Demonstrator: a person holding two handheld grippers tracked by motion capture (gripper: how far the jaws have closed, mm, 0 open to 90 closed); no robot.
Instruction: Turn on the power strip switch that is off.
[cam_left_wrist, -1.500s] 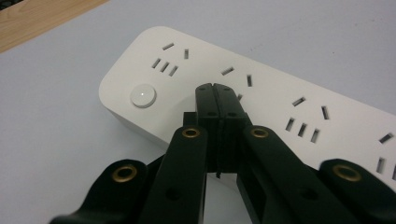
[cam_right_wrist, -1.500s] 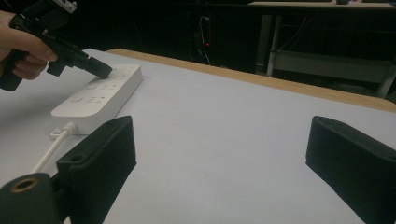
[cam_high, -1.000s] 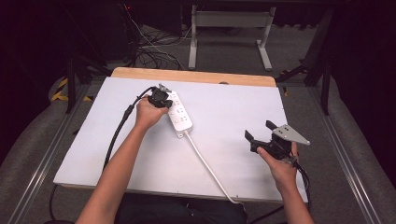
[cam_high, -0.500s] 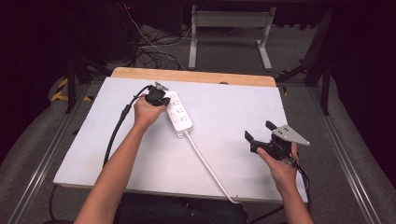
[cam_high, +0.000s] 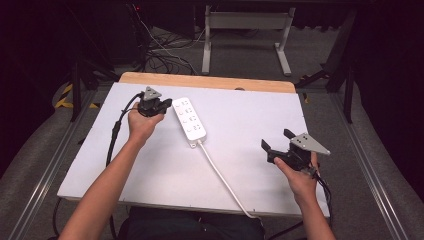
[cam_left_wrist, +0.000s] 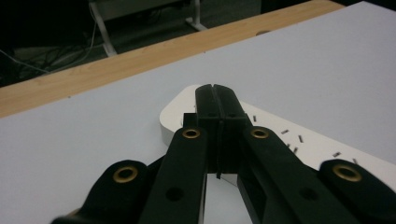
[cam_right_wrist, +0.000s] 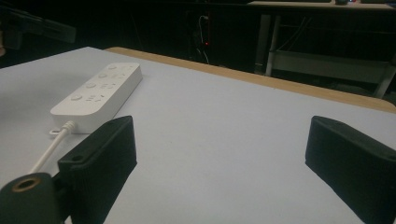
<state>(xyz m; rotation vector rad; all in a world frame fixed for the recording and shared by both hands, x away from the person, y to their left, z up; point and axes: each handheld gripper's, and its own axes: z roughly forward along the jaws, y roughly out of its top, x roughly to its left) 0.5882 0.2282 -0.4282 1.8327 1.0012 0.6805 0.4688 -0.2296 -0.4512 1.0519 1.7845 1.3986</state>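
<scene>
Shifting since a second ago, the power strip (cam_high: 189, 118) is now lying free on the white table (cam_high: 250, 125), and the left gripper (cam_high: 162, 106), which was over its far end, is sitting just beside that end, to the left. In the left gripper view its jaws are pressed together with nothing between them, tips hanging over the strip's rounded corner (cam_left_wrist: 180, 109). That looks like a nudge finished, or a push just being lined up.

The strip is resting left of centre, its far end near the wooden back edge (cam_high: 210, 81), its white cord (cam_high: 222, 177) trailing toward the near edge and dropping off.

The right gripper (cam_high: 276, 143) is hovering well apart on the right, jaws spread wide and holding nothing. Between it and the strip the table is bare, leaving plenty of room rightward and forward; toward the back edge the room is running short.
</scene>
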